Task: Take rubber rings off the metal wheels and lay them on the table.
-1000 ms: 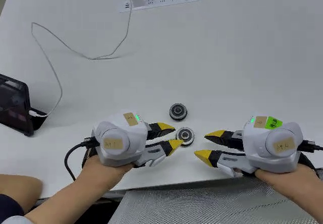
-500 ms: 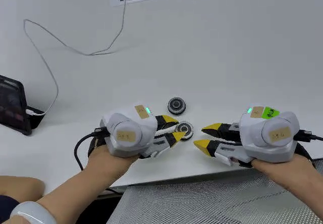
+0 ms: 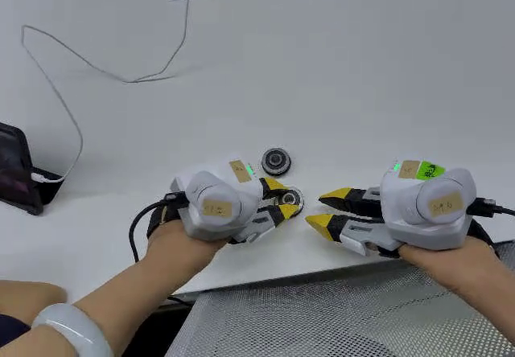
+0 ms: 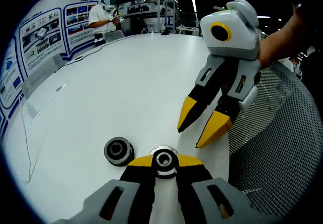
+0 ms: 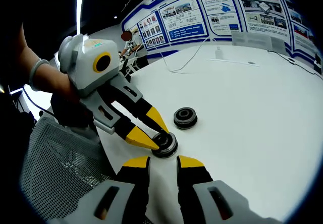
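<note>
while on table (image 4: 126, 82), wheel (image 4: 164, 159) between left fingers (image 4: 139, 161)

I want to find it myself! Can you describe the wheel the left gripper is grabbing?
On the white table, look near its front edge, between the left gripper and right gripper. Two metal wheels lie there. Yours is the near wheel, between the left one's yellow-tipped fingers; the far wheel lies free beyond it.
</note>
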A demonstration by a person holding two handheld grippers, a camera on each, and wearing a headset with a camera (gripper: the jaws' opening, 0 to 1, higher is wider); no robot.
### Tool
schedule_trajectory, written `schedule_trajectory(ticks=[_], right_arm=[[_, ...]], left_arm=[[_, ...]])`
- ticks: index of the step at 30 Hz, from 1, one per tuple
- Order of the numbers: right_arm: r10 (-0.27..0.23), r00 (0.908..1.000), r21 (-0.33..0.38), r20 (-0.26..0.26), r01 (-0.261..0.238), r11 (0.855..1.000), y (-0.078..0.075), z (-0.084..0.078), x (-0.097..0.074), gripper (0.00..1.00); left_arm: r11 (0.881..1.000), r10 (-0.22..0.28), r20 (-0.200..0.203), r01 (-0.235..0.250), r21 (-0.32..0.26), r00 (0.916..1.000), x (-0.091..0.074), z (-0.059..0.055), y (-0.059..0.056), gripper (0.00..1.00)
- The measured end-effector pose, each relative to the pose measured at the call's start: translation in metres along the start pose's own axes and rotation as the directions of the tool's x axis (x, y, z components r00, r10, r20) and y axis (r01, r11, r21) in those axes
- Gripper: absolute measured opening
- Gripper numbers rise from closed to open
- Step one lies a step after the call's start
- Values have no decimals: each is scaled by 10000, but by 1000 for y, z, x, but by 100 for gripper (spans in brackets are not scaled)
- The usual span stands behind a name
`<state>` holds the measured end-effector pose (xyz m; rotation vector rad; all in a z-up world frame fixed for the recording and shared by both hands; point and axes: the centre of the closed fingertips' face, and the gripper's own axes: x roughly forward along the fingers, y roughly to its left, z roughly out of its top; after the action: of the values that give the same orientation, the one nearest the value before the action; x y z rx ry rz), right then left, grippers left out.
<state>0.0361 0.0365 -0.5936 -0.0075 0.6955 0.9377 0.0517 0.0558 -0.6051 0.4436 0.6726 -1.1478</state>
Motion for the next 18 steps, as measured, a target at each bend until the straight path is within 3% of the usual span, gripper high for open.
schedule_trajectory(ticks=[10, 18], right_arm=[[15, 10000, 223, 71, -17, 9997, -1, 0, 2, 22], [4, 9991, 970, 435, -46, 9953, -2, 5, 4, 22]], left_arm=[[9995, -8, 25, 7, 317, 10000, 0, -1, 2, 14], [9996, -42, 122, 39, 277, 9999, 0, -1, 2, 14]])
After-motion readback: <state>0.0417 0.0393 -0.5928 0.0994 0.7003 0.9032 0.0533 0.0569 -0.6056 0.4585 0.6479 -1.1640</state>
